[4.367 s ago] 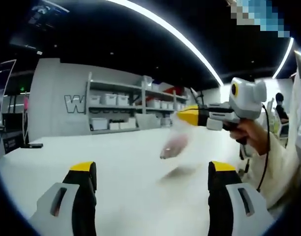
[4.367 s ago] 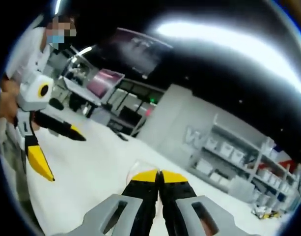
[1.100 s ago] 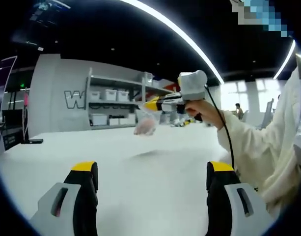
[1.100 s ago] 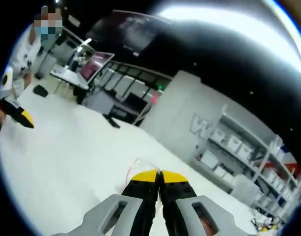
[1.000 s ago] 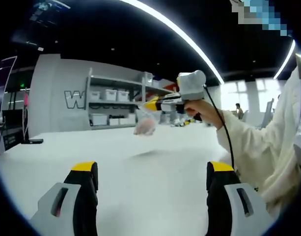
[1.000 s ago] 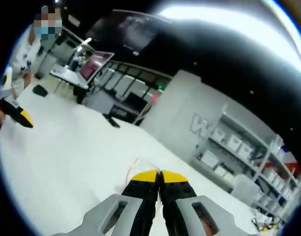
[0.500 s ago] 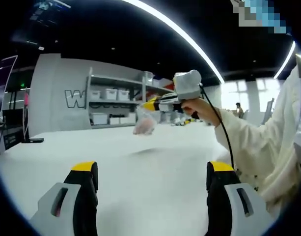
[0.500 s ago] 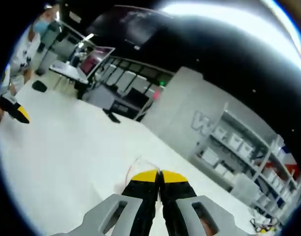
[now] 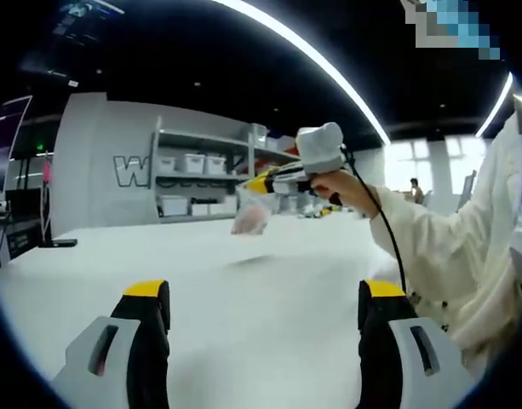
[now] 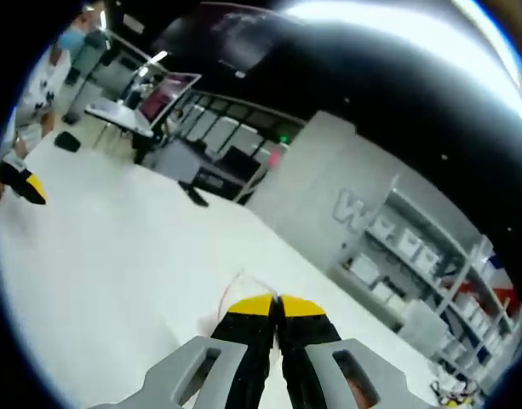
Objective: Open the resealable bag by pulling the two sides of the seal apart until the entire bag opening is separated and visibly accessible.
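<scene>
In the left gripper view, a clear resealable bag (image 9: pixel 251 213) with something pinkish inside hangs above the white table (image 9: pixel 243 290), pinched at its top edge by my right gripper (image 9: pixel 259 181), which a hand holds from the right. My left gripper (image 9: pixel 256 294) is open near the table's front, its two yellow-tipped jaws wide apart with nothing between them, well short of the bag. In the right gripper view, my right gripper (image 10: pixel 275 301) has its jaws pressed together on the bag's clear edge (image 10: pixel 233 285), which pokes out just past the tips. The left gripper (image 10: pixel 20 185) shows at the far left.
The white table (image 10: pixel 116 256) stretches wide under both grippers. Grey shelves with white bins (image 9: pixel 201 187) stand behind it against a wall. A dark small object (image 9: pixel 56 244) lies at the table's far left edge. A person's sleeve (image 9: pixel 448 256) is at the right.
The right gripper with the hanging bag has drifted slightly left and farther from the left gripper. The left gripper stays open and still.
</scene>
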